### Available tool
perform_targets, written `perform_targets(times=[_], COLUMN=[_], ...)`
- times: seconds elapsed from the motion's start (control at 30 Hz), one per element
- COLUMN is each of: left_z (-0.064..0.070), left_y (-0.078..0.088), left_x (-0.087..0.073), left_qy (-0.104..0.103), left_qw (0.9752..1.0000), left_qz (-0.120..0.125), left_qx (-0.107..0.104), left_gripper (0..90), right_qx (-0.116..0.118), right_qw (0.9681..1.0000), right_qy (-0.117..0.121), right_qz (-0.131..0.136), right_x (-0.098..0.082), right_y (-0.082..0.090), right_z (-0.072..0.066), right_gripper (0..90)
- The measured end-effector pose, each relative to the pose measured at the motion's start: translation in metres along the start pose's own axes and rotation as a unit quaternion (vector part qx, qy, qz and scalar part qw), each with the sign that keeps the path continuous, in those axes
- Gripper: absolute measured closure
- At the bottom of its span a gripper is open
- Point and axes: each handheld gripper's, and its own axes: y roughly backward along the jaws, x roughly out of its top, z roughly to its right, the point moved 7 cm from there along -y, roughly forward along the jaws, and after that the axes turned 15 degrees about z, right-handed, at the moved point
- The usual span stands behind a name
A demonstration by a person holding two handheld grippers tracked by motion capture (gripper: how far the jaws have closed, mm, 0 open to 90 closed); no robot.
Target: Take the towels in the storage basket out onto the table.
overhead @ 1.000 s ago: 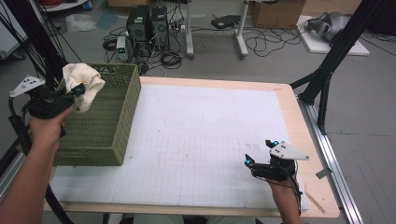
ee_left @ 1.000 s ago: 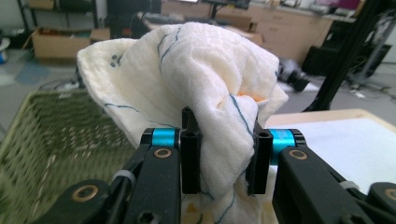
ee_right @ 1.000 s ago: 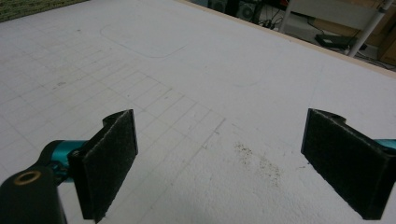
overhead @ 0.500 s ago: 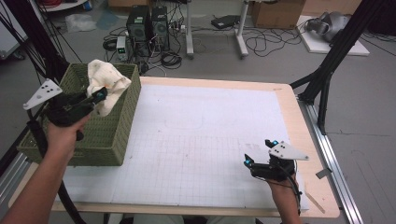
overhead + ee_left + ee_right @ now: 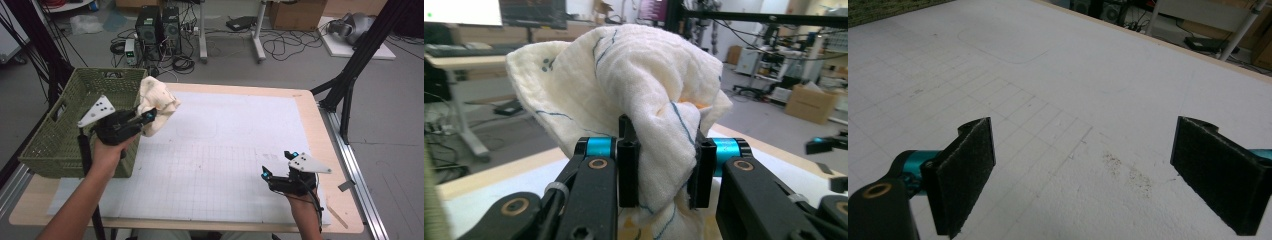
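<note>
change: the left gripper (image 5: 146, 120) has carried the cloth (image 5: 157, 102) out of the green basket (image 5: 60, 145), over the white mat (image 5: 240, 150) | left: squeezing the cloth | right gripper (image 5: 280, 170): jaws wide apart, holding nothing, resting on the mat | next, I think: put the cloth down

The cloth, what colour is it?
Cream cloth with thin blue lines and some blue dots, clearest in the left gripper view.

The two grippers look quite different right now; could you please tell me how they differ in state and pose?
The left gripper is shut on a cream cloth; the right gripper is open with nothing between its pads. The left one is held up beside the green basket; the right one sits low over the white mat. Both have black jaws with teal fittings.
</note>
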Motion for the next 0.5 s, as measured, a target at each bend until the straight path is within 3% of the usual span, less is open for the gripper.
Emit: perform_targets(times=[0.27,0.5], left_z=[0.036,0.054], left_y=[-0.020,-0.032], left_x=[-0.036,-0.065], left_qy=[0.006,0.010], left_qw=[0.9990,0.9965], left_qz=[-0.024,-0.053], left_qx=[-0.037,-0.065], left_gripper=[72.4,72.2], right_qx=[0.008,0.005], right_qw=[0.9999,0.9999], right_qy=[0.008,0.007], right_qz=[-0.006,-0.012], right_x=[-0.001,-0.004], right_y=[-0.008,-0.007], right_z=[-0.003,-0.002], right_gripper=[10.0,10.0])
